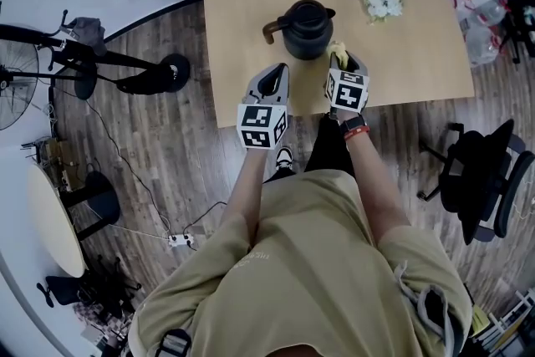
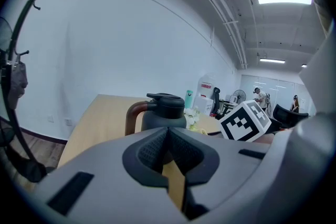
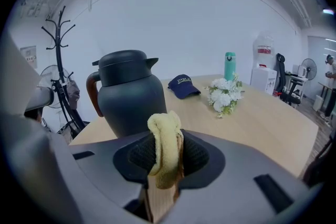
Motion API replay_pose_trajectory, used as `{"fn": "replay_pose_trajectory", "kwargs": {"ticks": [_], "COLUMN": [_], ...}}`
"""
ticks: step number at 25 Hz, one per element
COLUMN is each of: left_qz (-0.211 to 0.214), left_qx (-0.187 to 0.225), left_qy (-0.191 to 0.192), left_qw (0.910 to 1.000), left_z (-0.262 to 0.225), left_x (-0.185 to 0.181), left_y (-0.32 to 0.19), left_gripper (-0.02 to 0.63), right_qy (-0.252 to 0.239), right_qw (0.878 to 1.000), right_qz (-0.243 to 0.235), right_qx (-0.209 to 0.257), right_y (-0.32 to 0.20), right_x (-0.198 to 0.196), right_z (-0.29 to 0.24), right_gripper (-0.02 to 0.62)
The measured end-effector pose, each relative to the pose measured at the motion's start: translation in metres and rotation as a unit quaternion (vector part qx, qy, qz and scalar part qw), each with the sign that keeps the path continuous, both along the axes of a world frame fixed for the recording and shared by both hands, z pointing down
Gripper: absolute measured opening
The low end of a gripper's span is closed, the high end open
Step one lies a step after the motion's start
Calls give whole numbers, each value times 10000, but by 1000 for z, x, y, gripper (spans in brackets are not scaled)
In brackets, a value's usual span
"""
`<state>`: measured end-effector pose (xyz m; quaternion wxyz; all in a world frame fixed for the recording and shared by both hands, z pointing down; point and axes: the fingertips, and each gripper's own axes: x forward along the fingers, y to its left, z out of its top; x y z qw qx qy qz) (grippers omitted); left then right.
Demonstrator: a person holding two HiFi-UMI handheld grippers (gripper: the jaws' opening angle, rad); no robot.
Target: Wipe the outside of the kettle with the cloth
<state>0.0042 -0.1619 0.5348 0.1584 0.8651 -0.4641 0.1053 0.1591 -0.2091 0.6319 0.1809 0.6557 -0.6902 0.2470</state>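
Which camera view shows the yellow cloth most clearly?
The right gripper view: the cloth fills the centre, pinched in the right tool. The head view shows only a small yellow bit beside the kettle. The left gripper view does not show it clearly.

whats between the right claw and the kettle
Only the yellow cloth pinched in the right claw, poking toward the kettle; otherwise bare table. The right gripper view shows it best.
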Motion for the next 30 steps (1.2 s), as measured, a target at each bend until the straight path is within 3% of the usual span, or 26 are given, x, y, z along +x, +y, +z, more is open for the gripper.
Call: {"fn": "replay_pose_trajectory", "kwargs": {"ticks": [13, 21, 30], "left_qz": [-109, -370, -721], "left_qx": [-4, -59, -97], "left_qy": [-32, -64, -105], "left_qw": [9999, 9993, 9973], "left_z": [3, 10, 13], "left_x": [-47, -79, -108], "left_y": [13, 7, 3], "left_gripper": [20, 20, 20], "right_qy": [-308, -461, -664], "right_qw": [9985, 9960, 9952], "right_qz": [-367, -734, -583], "right_qx": [-268, -236, -430], "right_y": [50, 23, -10], "right_x": [-80, -142, -175], "right_z": [21, 29, 45], "right_gripper": [118, 118, 120]}}
